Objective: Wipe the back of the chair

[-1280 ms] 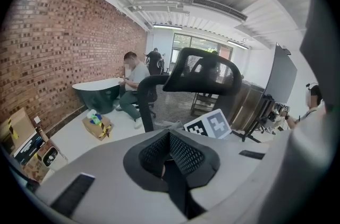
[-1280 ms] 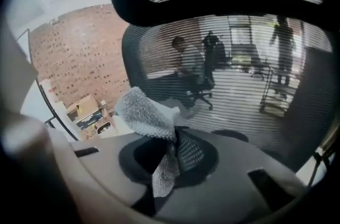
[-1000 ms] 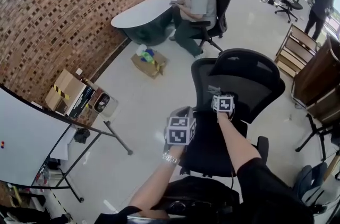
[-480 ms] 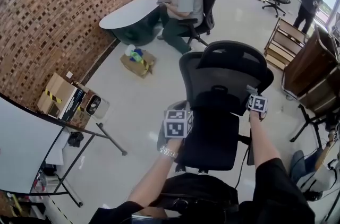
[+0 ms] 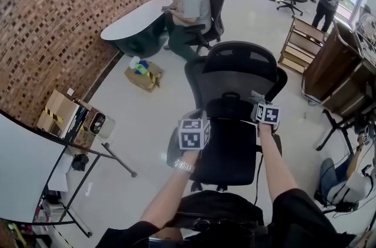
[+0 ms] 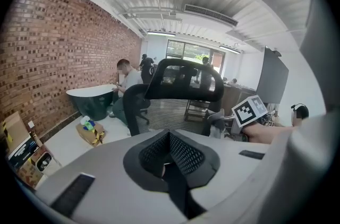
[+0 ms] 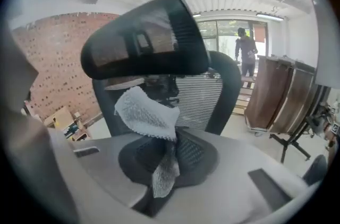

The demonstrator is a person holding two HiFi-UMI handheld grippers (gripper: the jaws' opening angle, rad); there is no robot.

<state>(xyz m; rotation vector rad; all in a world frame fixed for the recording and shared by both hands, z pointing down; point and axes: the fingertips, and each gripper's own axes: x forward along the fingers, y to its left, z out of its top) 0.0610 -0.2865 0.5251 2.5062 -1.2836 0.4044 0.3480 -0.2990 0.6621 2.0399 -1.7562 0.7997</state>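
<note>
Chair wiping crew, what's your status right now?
Left hand-held gripper shut, empty. Right hand-held gripper shut on white cloth, at black mesh chair back. Nothing in the way.

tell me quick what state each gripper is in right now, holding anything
Left gripper: closed, nothing in it.
Right gripper: closed on the cloth.

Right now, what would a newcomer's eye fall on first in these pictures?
A black office chair stands mid-floor, right before the person. The right gripper pinches a white cloth in its fingers, held near the chair's back. A red brick wall runs along the left.
</note>
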